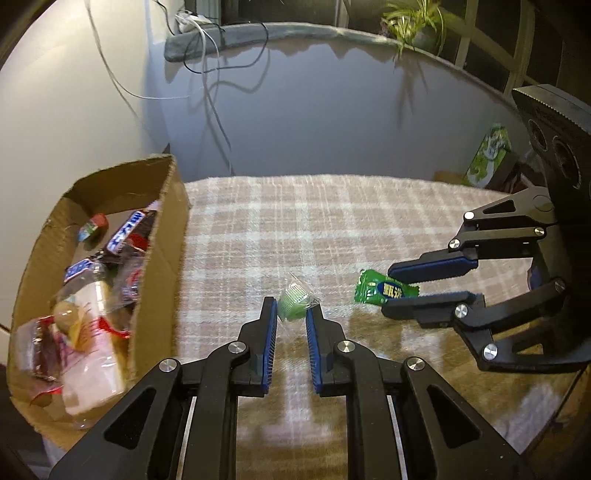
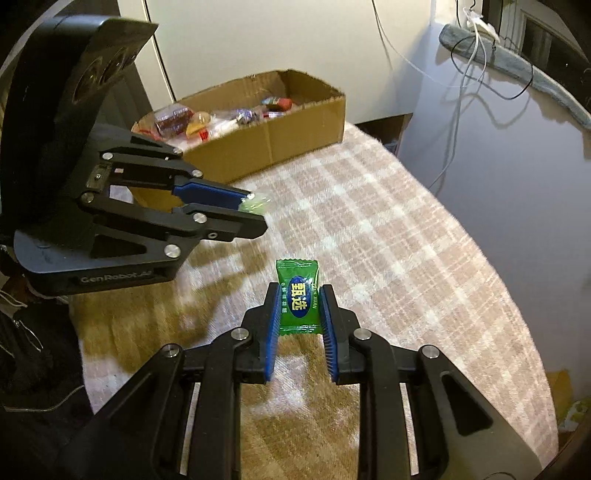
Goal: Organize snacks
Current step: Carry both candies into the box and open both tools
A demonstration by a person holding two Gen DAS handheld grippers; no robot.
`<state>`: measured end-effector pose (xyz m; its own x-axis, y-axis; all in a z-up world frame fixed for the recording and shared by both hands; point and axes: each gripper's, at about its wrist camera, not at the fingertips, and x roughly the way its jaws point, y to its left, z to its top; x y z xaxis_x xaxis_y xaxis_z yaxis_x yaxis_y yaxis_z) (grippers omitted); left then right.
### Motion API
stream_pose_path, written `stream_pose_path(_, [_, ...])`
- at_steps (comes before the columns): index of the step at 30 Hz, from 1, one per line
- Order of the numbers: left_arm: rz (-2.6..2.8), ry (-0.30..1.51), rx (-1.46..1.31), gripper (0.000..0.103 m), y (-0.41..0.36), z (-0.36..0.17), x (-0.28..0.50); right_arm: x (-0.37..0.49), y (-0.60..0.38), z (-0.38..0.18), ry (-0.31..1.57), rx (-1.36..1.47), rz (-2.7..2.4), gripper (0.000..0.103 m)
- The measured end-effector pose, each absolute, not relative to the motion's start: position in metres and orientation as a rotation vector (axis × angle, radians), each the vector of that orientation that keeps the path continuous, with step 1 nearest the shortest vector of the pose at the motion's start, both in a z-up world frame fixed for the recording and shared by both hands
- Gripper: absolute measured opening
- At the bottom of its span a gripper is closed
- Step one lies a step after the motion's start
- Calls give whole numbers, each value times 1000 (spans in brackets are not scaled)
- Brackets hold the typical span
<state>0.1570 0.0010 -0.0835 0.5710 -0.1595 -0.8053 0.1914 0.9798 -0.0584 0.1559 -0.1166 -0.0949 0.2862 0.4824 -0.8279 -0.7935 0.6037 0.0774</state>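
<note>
While you hold both tools above the plaid cloth (image 1: pixel 369 206), your left gripper (image 1: pixel 291 310) is pinched on a small green sweet in clear wrap (image 1: pixel 293 304), which sits right at the tips of the blue pads (image 1: pixel 271 332), its clear wrapper sticking out beyond them. Your right gripper (image 2: pixel 298 295) is clamped on a green candy packet (image 2: pixel 297 295) with a blue oval label; the packet stands upright between the pads, its top crimped edge past the fingertips and its lower edge inside the jaws. Seen from the left wrist view, that same packet pokes out sideways from the right tool's tips, near the sweet but apart from it. Both items appear lifted clear of the cloth. A cardboard box (image 1: pixel 162 236) stands at the far left edge of the cloth, open at the top, already holding mixed wrapped snacks (image 1: pixel 92 295); it is well apart from both grippers. White and black cables (image 1: pixel 214 92) hang against the wall behind, and a potted plant (image 1: pixel 413 22) stands on the ledge above.
</note>
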Motion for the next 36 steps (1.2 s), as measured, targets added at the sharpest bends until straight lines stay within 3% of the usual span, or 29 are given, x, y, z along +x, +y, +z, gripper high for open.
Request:
stream_pose_path(14, [-155, 868, -28, 14, 65, -57, 130, 165, -62, -41, 863, -422, 865, 21])
stream_pose_path(36, [-64, 814, -93, 14, 136, -50, 126, 208, 29, -37, 856, -403, 909, 21])
